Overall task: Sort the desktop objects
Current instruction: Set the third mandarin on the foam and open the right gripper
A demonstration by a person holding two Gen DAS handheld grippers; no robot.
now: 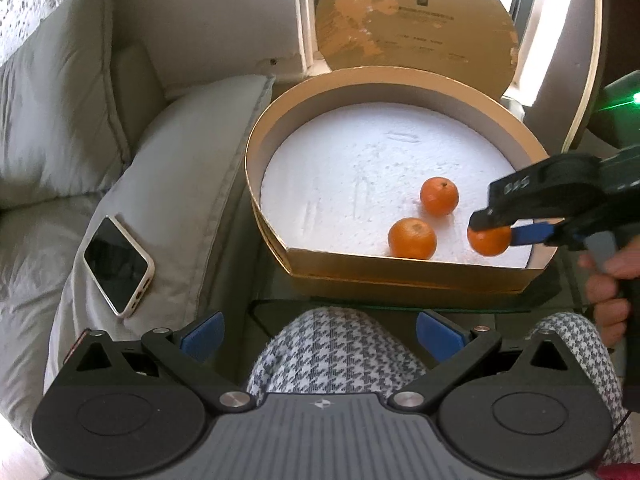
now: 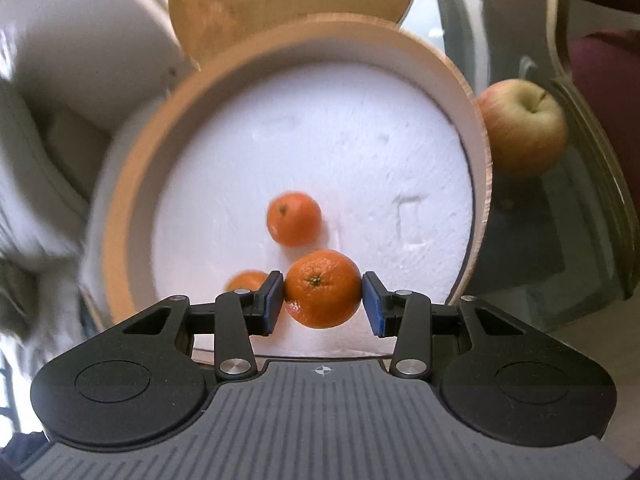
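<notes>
Mandarin [image 2: 322, 289] clamped between the two blue pads [image 2: 273, 301] of the right gripper [image 2: 322, 304], jaws narrowed to the fruit's width, one pad on each side, stem end facing the camera. Held above the white foam floor of the round gold box [image 1: 268, 128], near the rim at 5 o'clock in the left wrist view. Seen from that side as an orange ball [image 1: 489, 240] pinched at the tip of the black right gripper [image 1: 496, 236], with a hand [image 1: 608, 292] on the grip behind.

Two further mandarins lying loose on the foam: one [image 1: 439, 196] toward the centre, one [image 1: 412, 239] against the near straight wall, apart from each other and from the held fruit.

Left gripper [image 1: 320, 334] wide open and empty, blue pads [image 1: 202, 334] spread well apart over houndstooth fabric [image 1: 332, 356], short of the box.

Round lid [image 1: 416, 20] propped upright behind the box at 12 o'clock. Apple [image 2: 522, 128] outside the box wall at 3 o'clock in the right wrist view. Phone [image 1: 118, 266] face up on a grey cushion [image 1: 180, 168] at 9 o'clock.
</notes>
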